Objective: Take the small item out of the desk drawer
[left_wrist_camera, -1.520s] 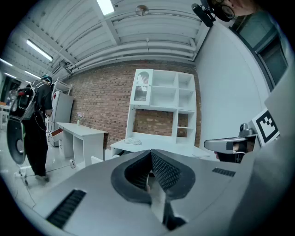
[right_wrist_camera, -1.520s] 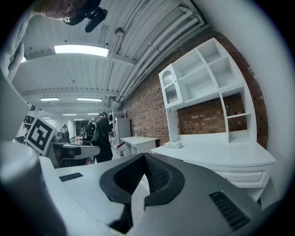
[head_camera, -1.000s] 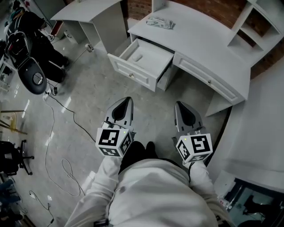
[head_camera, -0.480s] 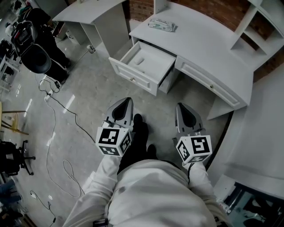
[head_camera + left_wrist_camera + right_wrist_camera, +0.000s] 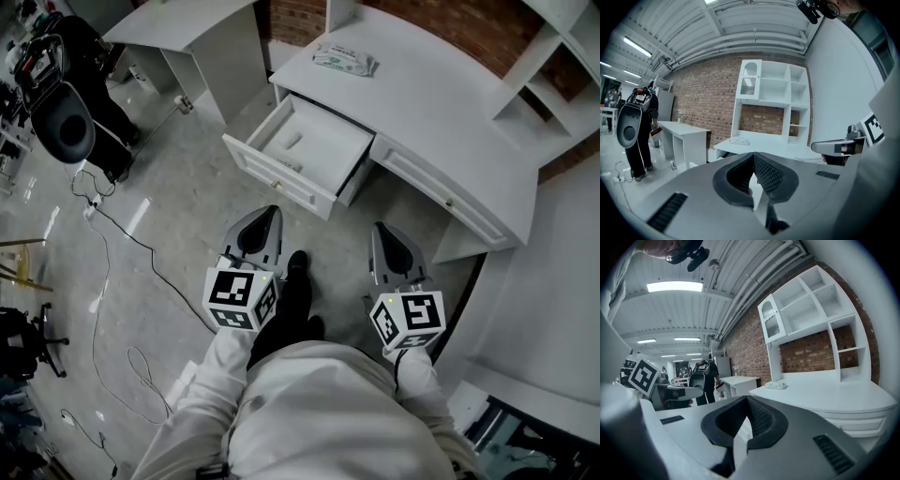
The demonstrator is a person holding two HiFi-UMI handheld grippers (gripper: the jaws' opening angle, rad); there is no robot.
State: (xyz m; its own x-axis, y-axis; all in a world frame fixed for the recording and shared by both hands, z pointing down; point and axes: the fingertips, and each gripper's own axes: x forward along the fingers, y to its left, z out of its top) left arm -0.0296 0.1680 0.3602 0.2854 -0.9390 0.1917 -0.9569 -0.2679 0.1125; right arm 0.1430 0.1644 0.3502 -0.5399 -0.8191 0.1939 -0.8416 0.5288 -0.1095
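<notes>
— Small white item (image 5: 293,141): where is it lying?
— Inside the open white desk drawer (image 5: 277,177), beyond its front panel, well ahead of the left gripper (image 5: 271,210) and right gripper (image 5: 379,226); both are pressing their jaws together.

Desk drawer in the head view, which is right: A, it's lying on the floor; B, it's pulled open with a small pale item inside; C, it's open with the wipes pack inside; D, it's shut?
B: the drawer stands pulled out from the desk, a small item lying in it.
</notes>
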